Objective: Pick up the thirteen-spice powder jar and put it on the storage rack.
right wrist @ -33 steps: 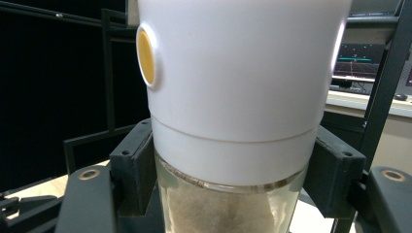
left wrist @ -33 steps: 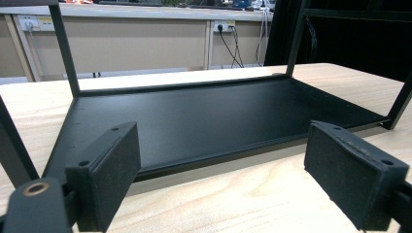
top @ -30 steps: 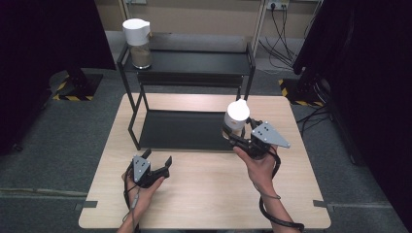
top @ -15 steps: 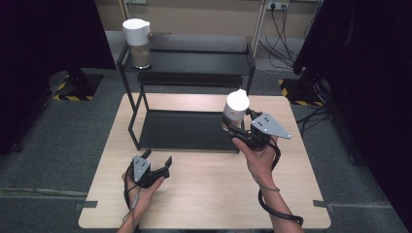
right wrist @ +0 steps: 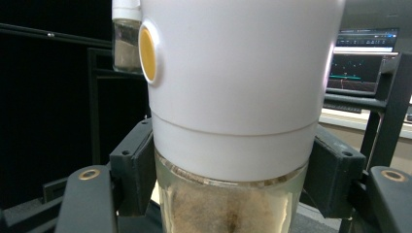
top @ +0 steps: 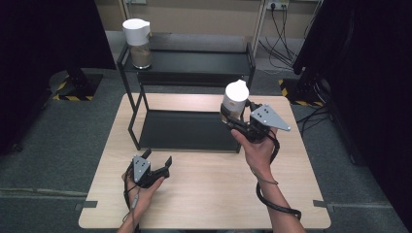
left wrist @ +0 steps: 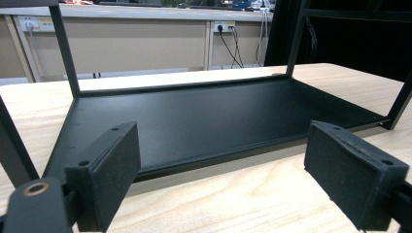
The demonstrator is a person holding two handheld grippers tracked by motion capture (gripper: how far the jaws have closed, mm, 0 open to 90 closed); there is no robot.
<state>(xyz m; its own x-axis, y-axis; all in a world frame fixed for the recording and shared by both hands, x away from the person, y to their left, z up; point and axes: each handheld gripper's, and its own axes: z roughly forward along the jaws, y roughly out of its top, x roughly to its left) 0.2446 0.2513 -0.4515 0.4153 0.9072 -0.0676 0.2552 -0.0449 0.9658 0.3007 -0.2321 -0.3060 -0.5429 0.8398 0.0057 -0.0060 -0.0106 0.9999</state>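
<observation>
My right gripper (top: 233, 119) is shut on a clear jar with a tall white lid (top: 235, 99), held upright in the air over the right end of the black two-tier rack (top: 243, 63). In the right gripper view the jar (right wrist: 233, 97) stands close between both pads, brown powder showing through its glass. A second, matching jar (top: 136, 42) stands on the left end of the rack's top shelf. My left gripper (top: 158, 164) rests low over the wooden table (top: 214, 194) in front of the rack, open and holding nothing. Its view looks along the rack's bottom shelf (left wrist: 204, 116).
The rack stands at the back half of the table, its bottom shelf (top: 187, 128) bare. Black curtains hang at left and right. Cables and wall sockets (top: 277, 6) lie behind the table. A monitor (right wrist: 362, 68) glows in the background of the right gripper view.
My right gripper has lifted the jar higher and carried it a little farther from me, toward the rack's top shelf. The left gripper has stayed where it was.
</observation>
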